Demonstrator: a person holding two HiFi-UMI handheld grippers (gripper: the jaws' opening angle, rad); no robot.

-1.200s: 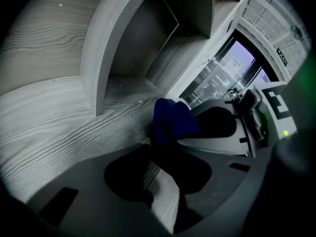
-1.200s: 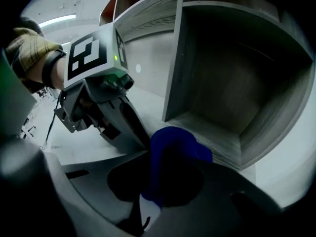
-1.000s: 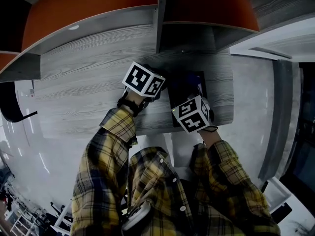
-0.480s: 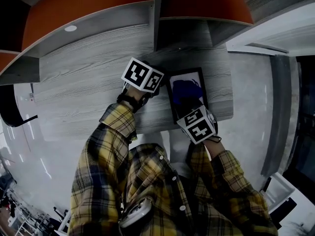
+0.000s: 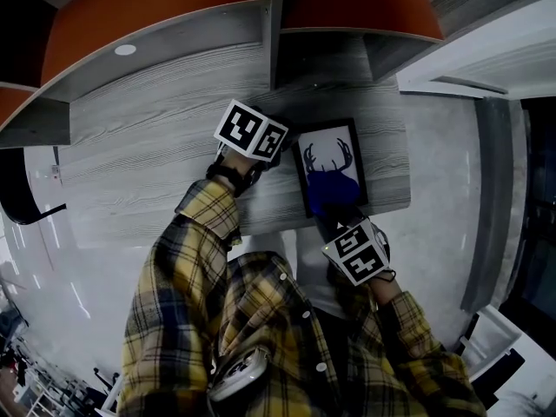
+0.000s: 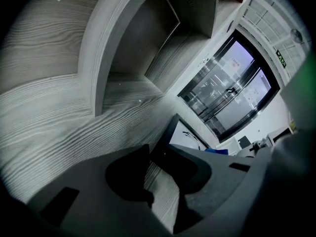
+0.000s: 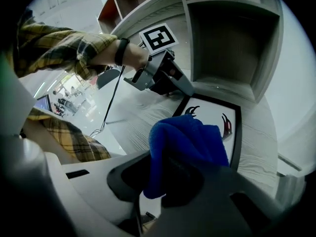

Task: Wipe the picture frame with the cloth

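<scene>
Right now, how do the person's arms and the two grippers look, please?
Both sleeves are yellow-and-dark plaid. The left gripper and the right gripper have broad grey moulded jaws, and each carries a white cube with black square markers. A black band circles the left wrist; a thin dark cable hangs beneath it.

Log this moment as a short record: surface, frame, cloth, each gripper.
surface: grey wood-grain desk
picture frame: flat on the desk, antlered deer print showing
cloth: blue, on the frame's near end
right gripper: shut on the cloth
left gripper: closed on a frame corner
</scene>
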